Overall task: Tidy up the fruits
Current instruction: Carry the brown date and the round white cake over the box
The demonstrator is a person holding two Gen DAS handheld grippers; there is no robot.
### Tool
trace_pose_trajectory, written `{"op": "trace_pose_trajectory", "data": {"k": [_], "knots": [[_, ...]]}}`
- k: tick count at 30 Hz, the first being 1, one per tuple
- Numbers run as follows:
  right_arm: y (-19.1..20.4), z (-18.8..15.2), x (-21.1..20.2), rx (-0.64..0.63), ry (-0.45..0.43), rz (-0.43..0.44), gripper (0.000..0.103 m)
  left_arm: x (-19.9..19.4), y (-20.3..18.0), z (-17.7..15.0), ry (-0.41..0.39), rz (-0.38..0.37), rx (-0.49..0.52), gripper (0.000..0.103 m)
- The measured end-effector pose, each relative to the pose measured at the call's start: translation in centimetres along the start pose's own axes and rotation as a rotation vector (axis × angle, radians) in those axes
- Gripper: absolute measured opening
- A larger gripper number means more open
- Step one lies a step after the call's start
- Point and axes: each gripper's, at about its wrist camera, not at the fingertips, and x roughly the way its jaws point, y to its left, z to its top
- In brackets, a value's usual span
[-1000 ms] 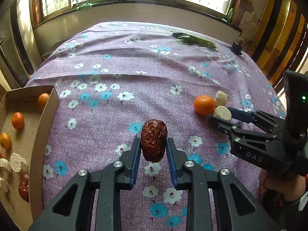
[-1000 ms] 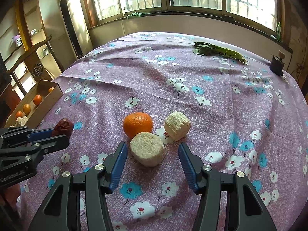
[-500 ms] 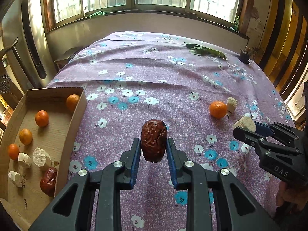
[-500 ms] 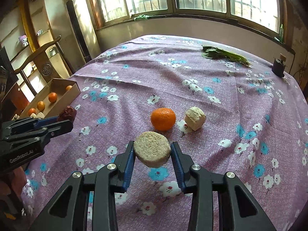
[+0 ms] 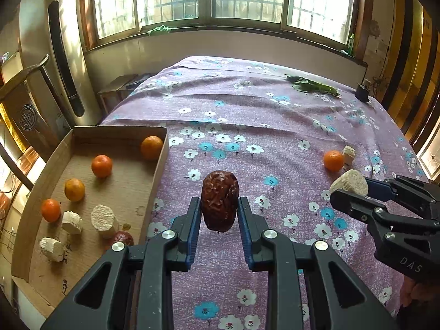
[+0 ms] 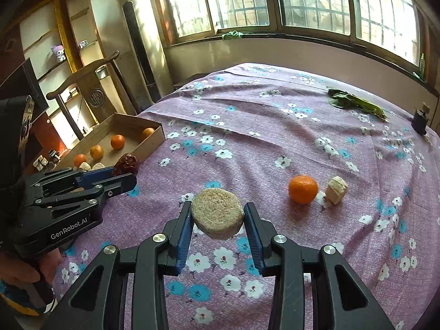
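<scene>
I am holding a red date (image 5: 219,201) clamped in my left gripper (image 5: 218,214) above the flowered worktop (image 5: 247,126) just beside the box (image 5: 154,176), while my right gripper (image 6: 217,220) is gripping a pale round slice (image 6: 217,213) aloft near the orange (image 6: 302,189).

Left tongs (image 5: 219,221): clamped on a wrinkled dark-red date (image 5: 220,200), held upright above the floral purple cloth (image 5: 247,126).
Right tongs (image 5: 354,192): at the right edge, gripping a pale round chunk (image 5: 349,183).
Cardboard box (image 5: 158,165): at left on the desk, holding four oranges (image 5: 101,165), three pale chunks (image 5: 103,217) and a date (image 5: 123,238).
On the cloth: one orange (image 5: 333,160) touching a pale chunk (image 5: 348,154); green leaves (image 5: 313,87) far back.
</scene>
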Motion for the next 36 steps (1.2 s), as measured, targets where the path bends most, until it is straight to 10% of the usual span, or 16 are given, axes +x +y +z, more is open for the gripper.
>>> {"op": "trace_pose_trajectory", "data": {"k": [36], "knots": [[14.1, 4.4, 6.9, -0.224, 0.051, 0.164, 0.041, -4.0, 13.8, -3.6, -0.03, 0.177, -0.161, 0.026]]}}
